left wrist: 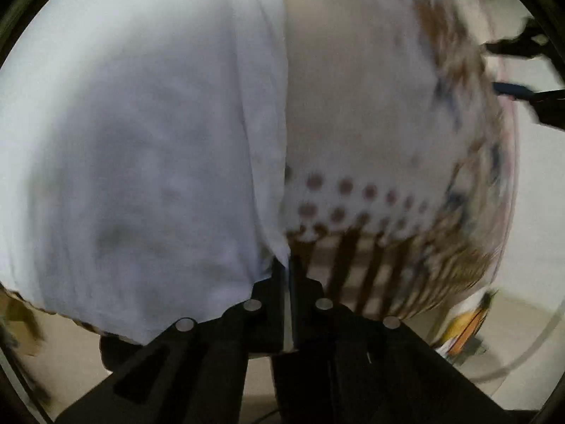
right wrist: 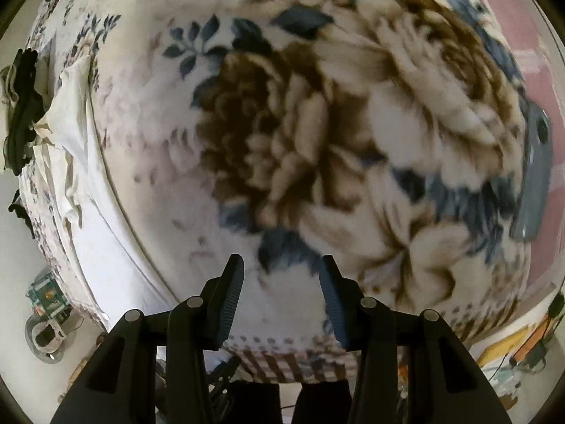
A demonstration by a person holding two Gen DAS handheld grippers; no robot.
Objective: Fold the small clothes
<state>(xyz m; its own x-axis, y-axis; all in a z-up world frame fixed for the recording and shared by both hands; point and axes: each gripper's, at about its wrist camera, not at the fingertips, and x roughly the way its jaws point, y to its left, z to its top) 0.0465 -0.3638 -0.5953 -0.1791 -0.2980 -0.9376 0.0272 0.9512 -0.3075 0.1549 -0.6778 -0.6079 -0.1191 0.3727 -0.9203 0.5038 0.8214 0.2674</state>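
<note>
Floral blanket [left wrist: 370, 106] half hidden behind white garment [left wrist: 141, 141]

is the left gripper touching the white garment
Touching. The left wrist view shows the left gripper with its jaws shut on the edge of the white garment, the cloth pinched right between the fingertips.

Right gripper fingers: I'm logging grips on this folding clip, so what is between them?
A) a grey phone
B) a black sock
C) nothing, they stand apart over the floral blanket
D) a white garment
C: the right gripper is open with only the floral blanket showing in the gap.
</note>
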